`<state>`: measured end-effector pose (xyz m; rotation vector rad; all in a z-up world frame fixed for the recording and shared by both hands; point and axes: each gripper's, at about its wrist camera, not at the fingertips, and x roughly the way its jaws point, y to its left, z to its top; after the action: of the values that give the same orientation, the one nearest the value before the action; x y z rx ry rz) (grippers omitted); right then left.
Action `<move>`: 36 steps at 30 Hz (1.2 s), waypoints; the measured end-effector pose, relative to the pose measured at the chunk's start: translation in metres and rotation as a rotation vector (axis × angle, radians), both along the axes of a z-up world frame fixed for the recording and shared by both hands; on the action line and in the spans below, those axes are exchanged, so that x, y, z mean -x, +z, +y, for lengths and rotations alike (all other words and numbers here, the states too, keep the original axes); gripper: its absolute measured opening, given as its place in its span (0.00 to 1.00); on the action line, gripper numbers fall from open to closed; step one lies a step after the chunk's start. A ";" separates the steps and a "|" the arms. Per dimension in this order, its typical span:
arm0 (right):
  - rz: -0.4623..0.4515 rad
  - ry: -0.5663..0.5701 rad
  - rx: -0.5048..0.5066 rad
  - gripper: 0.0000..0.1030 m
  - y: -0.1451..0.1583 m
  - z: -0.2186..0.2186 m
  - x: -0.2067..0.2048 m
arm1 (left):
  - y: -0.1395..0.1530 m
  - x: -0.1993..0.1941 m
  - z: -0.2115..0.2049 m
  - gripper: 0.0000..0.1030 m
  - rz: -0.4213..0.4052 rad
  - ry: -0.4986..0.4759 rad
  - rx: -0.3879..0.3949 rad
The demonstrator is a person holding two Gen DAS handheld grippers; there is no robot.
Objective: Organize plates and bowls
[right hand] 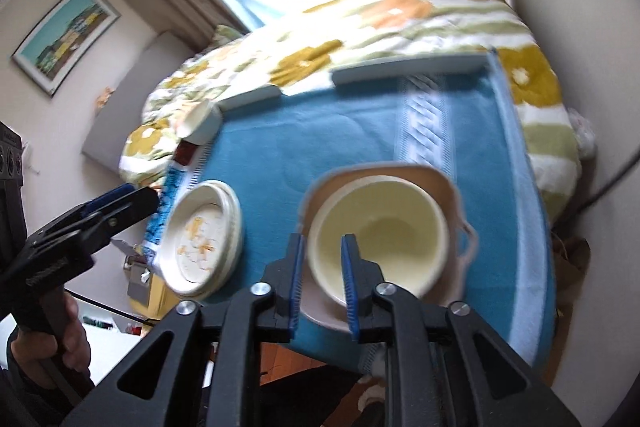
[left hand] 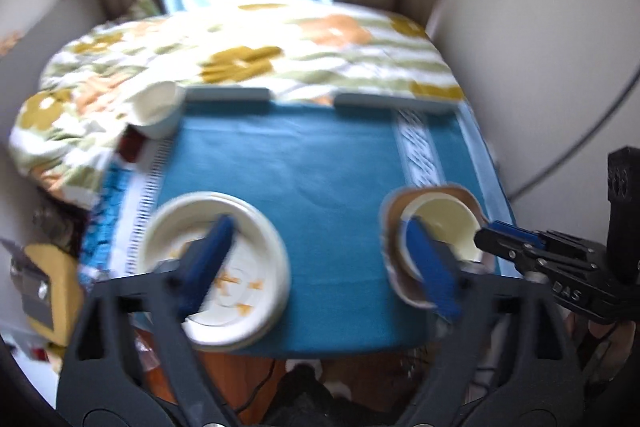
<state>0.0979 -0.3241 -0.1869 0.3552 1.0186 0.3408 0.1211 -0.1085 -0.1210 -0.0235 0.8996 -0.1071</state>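
A stack of white plates with orange flowers (left hand: 224,267) (right hand: 204,239) sits at the near left of the blue towel (left hand: 304,163) (right hand: 320,131). A cream bowl (left hand: 440,223) (right hand: 380,231) rests in a pinkish-brown handled dish (left hand: 394,267) (right hand: 444,187) at the near right. My left gripper (left hand: 320,259) is open and empty above the towel's near edge, between the two. My right gripper (right hand: 322,259) has its jaws on either side of the bowl's near rim, narrowly apart. A small white bowl (left hand: 158,107) (right hand: 202,123) lies tilted at the far left.
Two pale blue flat slabs (left hand: 228,94) (left hand: 394,103) lie along the towel's far edge. A flowered quilt (left hand: 248,51) (right hand: 360,27) covers the bed behind. A wall stands close on the right. Clutter and a yellow box (left hand: 44,291) sit below left.
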 end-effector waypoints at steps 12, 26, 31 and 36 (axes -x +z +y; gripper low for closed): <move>-0.286 0.210 0.072 0.99 0.068 0.116 -0.083 | 0.035 -0.028 0.158 0.97 -0.120 0.280 0.168; -0.017 0.241 0.069 0.98 -0.001 0.248 -0.272 | -0.078 -0.187 0.273 0.88 0.094 0.398 0.339; 0.082 0.281 0.051 0.70 -0.052 0.287 -0.309 | -0.133 -0.232 0.296 0.61 0.216 0.402 0.407; 0.132 0.298 0.070 0.57 -0.083 0.311 -0.327 | -0.161 -0.257 0.306 0.48 0.266 0.389 0.442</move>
<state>0.4250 -0.0127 -0.2701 0.1632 1.2133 0.5545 0.3783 0.1977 -0.2820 -0.6342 1.1062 0.0636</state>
